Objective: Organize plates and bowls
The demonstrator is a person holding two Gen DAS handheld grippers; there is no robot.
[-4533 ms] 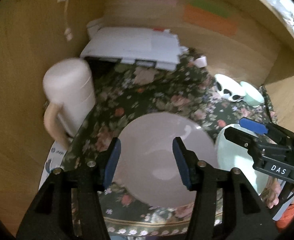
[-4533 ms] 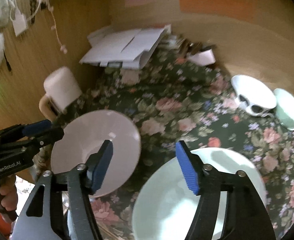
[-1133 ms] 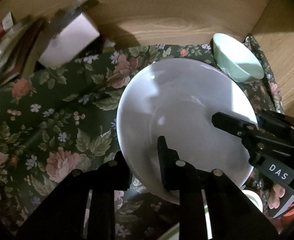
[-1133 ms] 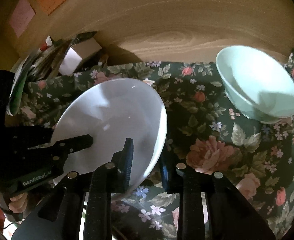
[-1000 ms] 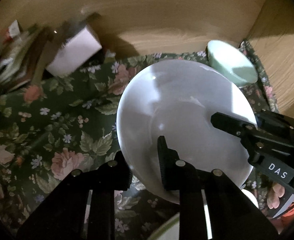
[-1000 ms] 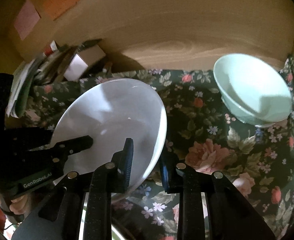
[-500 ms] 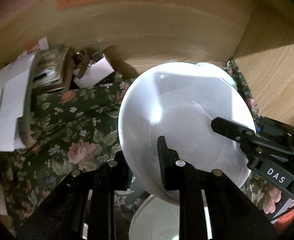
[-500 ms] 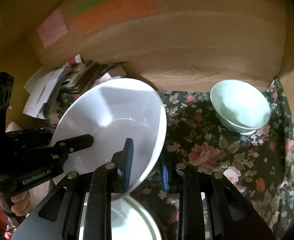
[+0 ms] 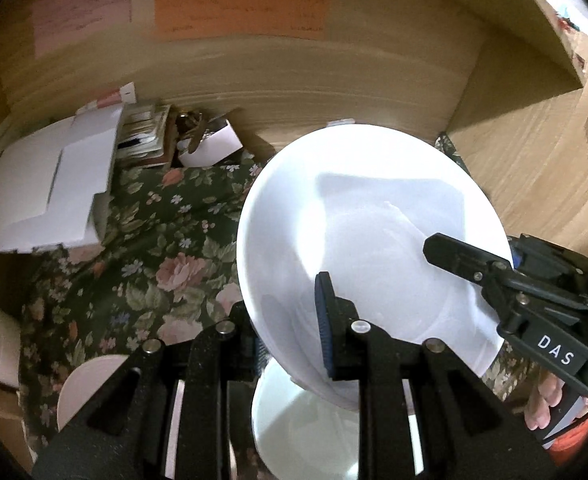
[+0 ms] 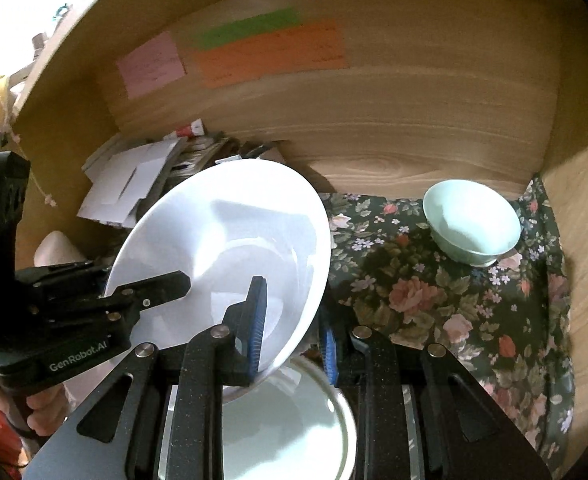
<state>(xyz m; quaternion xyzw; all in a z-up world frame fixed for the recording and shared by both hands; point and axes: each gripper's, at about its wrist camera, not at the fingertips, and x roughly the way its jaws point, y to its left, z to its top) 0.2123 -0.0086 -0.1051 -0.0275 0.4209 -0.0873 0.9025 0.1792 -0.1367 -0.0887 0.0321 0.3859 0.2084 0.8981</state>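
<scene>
Item: white plate (image 9: 370, 236), held tilted in mid-air above the flowered cloth (image 9: 142, 248) of the worktop, centre of both views. Left gripper (image 9: 290, 332): jaws pinching the plate's near lower rim, one pad on the face, the other behind it. Right gripper (image 10: 290, 336): jaws likewise clamped over the rim at the plate's lower right edge. Both hands share the load; neither is nearer. Directly beneath the jaws, bottom centre of each frame, lies a second pale dish (image 10: 290, 432) on the cloth, probably the stacking place, so the coming move turns on lowering the plate level onto it. Right view alone shows the mint green bowl (image 10: 472, 222) standing on the cloth at middle right, well apart; the plate hides it in the left view. Left view alone shows a pinkish dish (image 9: 90, 384) at lower left and white papers (image 9: 46, 192) at left.
</scene>
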